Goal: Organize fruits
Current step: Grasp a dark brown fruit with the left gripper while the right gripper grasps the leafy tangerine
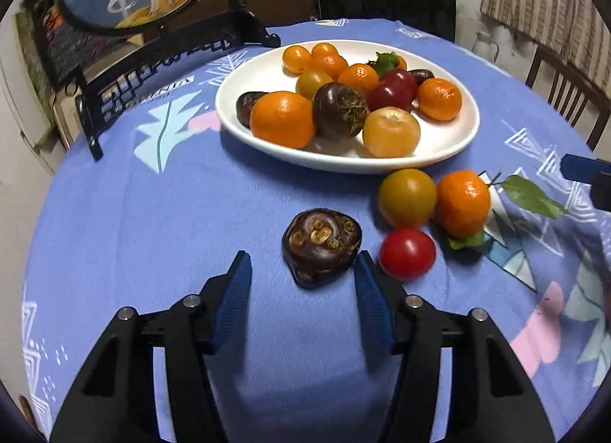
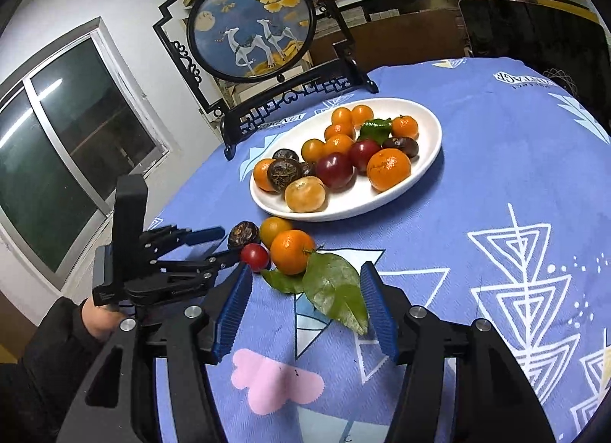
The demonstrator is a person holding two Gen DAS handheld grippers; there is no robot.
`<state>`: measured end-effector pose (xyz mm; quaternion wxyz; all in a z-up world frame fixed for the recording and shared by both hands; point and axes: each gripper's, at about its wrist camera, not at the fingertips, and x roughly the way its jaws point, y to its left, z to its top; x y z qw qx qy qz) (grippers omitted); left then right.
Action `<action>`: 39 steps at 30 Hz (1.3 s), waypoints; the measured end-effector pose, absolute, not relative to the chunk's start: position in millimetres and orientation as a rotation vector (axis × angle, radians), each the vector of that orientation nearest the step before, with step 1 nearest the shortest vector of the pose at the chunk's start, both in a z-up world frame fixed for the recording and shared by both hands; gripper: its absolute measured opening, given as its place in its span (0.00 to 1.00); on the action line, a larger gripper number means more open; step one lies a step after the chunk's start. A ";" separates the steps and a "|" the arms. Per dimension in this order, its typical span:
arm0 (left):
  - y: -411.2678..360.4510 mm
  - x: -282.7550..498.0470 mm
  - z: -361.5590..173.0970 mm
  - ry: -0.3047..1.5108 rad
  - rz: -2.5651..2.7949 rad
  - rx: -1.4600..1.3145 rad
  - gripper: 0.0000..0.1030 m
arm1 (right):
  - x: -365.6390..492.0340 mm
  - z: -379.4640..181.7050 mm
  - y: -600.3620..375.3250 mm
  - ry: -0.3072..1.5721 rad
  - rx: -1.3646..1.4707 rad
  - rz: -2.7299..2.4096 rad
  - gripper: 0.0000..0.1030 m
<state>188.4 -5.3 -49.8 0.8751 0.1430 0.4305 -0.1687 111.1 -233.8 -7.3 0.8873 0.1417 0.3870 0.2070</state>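
Fruits, left wrist view: a dark brown water chestnut (image 1: 321,252) lies on the blue tablecloth (image 1: 152,221), just ahead of the left gripper (image 1: 302,264) and nearer its right-hand finger.
Left gripper: jaws spread wide, nothing between the blue pads; the chestnut sits just past the tips.
Loose fruit beside it: a red cherry tomato (image 1: 407,253), a yellow-green tomato (image 1: 407,198) and a leafy mandarin (image 1: 463,203) cluster to the chestnut's right, near the white plate (image 1: 450,137).
Plate: holds mandarins, tomatoes and more dark chestnuts, well ahead of the gripper.

Fruits, right wrist view: the mandarin (image 2: 291,252) lies just beyond the right gripper (image 2: 306,269), left of centre, its green leaves (image 2: 336,292) reaching back between the fingers.
Right gripper: jaws wide apart, holding nothing.
Neighbours: the cherry tomato (image 2: 254,256) touches the mandarin's left side; the chestnut (image 2: 242,234) sits between the left gripper's (image 2: 223,246) tips.
Background: a framed camel screen (image 2: 252,23) stands behind the plate (image 2: 382,198).
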 end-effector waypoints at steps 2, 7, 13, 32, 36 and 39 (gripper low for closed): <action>-10.2 193.1 -49.6 0.894 -0.375 0.302 0.53 | 112.6 -10.6 -232.4 0.817 0.293 0.433 0.58; -9.7 204.1 -52.7 0.900 -0.413 0.262 0.51 | 116.7 -17.1 -225.4 0.839 0.285 0.441 0.58; 4.3 187.8 -31.6 0.798 -0.430 0.187 0.41 | 118.8 -18.3 -211.5 0.850 0.212 0.430 0.58; 27.7 184.1 -15.0 0.751 -0.441 0.044 0.41 | 169.8 -44.7 -159.6 0.916 -0.029 0.442 0.39; 27.5 183.2 -15.2 0.749 -0.438 0.048 0.41 | 162.4 -39.5 -171.5 0.902 0.035 0.441 0.38; 30.8 179.1 -10.2 0.726 -0.439 0.027 0.41 | 150.8 -31.4 -182.9 0.885 0.096 0.470 0.38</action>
